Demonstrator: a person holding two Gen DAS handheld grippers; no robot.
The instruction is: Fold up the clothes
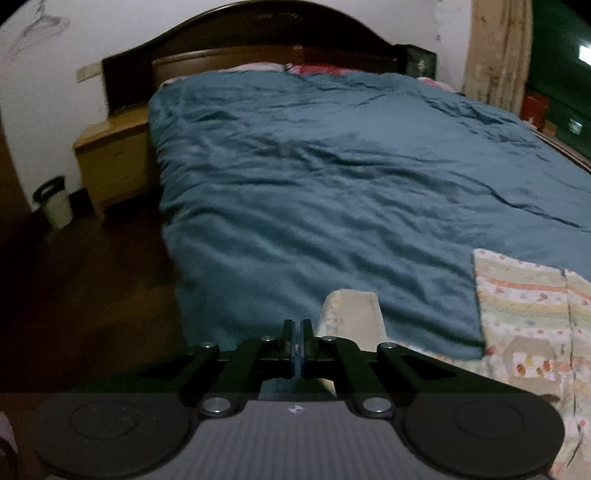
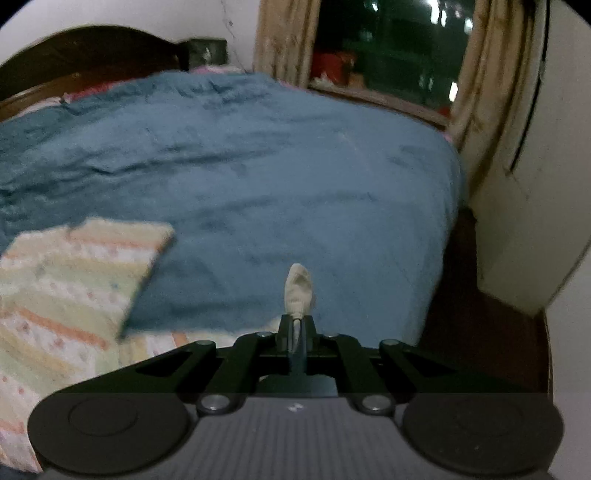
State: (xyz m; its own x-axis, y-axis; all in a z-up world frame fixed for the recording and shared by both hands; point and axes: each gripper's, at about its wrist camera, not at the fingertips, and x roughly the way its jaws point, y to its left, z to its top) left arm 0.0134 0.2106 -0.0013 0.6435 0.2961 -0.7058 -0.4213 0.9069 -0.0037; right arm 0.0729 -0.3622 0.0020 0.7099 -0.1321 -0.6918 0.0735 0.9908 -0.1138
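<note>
— Teal quilt (image 1: 332, 177) covers nearly the whole bed, rumpled all over. What's around it on your side?

— Dark wooden headboard (image 1: 258, 33) at the far end, a pale wooden nightstand (image 1: 110, 162) beside the bed on the left, and a small bin with a black lid (image 1: 51, 201) on the dark floor near it. Beige curtains (image 2: 284, 40) frame a dark window (image 2: 391, 48) on the right. Nothing lies between the grippers and the cloth.

— And the garment?

— Pastel striped garment (image 2: 74, 280), bands of green, cream and orange with small printed figures, lies at the near edge of the bed on the quilt. One part is turned over so a straight folded edge shows.

— Are the grippers holding it?

— The left gripper (image 1: 296, 334) has its jaws pressed close together, and a cream flap of the cloth rises just beside them on the right; whether the fabric is actually pinched there I cannot tell. The right gripper (image 2: 296, 332) is clamped on a cream tuft of the garment, which sticks up between its fingers.

— The room?

— Dim, white walls, pink bedding peeking out by the headboard.
</note>
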